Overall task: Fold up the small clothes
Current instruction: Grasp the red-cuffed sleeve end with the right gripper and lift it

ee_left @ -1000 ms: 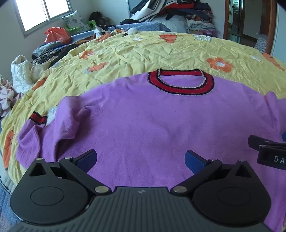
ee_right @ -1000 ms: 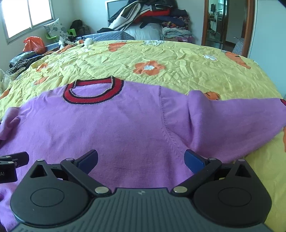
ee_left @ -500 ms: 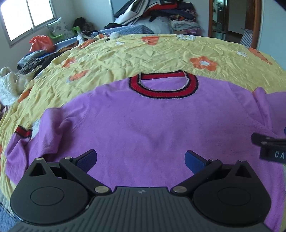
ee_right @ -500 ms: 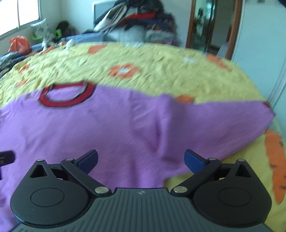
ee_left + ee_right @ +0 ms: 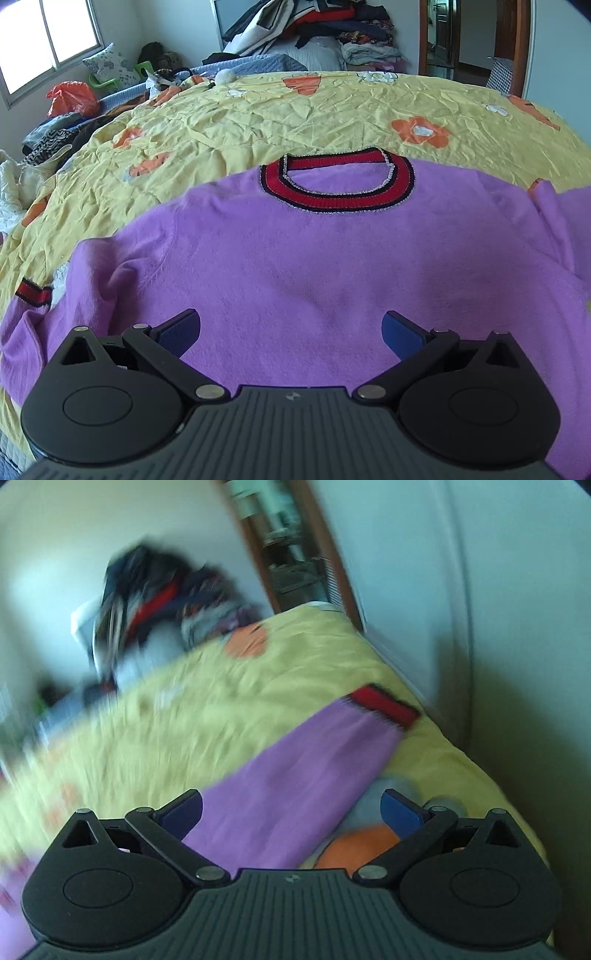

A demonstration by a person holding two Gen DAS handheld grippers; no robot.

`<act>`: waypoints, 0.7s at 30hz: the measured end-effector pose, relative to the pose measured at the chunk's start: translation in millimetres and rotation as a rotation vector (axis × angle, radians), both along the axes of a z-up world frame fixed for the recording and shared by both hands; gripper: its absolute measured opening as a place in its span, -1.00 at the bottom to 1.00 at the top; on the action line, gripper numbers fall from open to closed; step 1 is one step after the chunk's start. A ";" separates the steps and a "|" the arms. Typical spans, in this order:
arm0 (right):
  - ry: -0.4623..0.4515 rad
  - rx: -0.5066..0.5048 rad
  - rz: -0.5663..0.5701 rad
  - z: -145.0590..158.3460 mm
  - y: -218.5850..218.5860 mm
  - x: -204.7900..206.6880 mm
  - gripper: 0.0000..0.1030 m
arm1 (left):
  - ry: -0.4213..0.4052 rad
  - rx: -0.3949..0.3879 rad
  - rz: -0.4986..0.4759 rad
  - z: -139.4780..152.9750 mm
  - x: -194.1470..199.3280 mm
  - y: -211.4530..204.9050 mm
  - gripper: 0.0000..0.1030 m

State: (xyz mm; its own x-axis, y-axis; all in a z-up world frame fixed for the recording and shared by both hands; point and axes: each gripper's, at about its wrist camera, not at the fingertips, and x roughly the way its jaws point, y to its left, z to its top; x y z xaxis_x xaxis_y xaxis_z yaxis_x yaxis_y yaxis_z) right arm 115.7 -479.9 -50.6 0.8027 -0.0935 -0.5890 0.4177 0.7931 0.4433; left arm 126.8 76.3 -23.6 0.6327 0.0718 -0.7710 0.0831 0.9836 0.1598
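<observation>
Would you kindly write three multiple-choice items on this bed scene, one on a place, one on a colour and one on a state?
1. Where does the purple sweater lie?
A. On the yellow bedspread
B. On the floor
C. On a chair

2. What colour is the sweater's collar?
A. Green with white
B. Red with dark edging
C. Plain yellow

3. How does the left gripper stand?
A. Shut on the sweater
B. Shut on the bedspread
C. Open, holding nothing

Answers: 1 A, the sweater is spread flat on the flowered yellow cover. 2 B, the neck band is red with dark stripes. 3 C, the blue fingers stand wide apart with only fabric behind them. The right gripper is open too, facing the sleeve.
</observation>
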 end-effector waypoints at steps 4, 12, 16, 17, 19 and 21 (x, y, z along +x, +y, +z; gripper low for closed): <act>-0.087 0.163 -0.041 -13.9 -42.3 -1.5 1.00 | 0.017 -0.002 0.011 -4.9 4.2 7.6 1.00; -0.053 0.218 -0.056 -20.4 -58.5 16.4 -0.83 | 0.029 -0.010 0.014 -11.5 11.2 7.7 1.00; -0.060 0.199 -0.066 -20.1 -58.6 15.7 -0.93 | 0.000 -0.048 0.015 -8.2 9.6 9.7 1.00; -0.067 0.173 -0.068 -15.4 -54.1 12.7 -0.93 | -0.017 -0.053 0.015 -6.5 8.1 11.0 1.00; -0.087 0.112 -0.083 0.3 -43.0 2.8 -0.93 | -0.006 -0.068 -0.002 -2.6 5.8 14.1 1.00; -0.104 0.050 -0.085 18.4 -31.8 -8.0 -0.93 | 0.013 -0.075 -0.036 1.1 3.6 16.1 1.00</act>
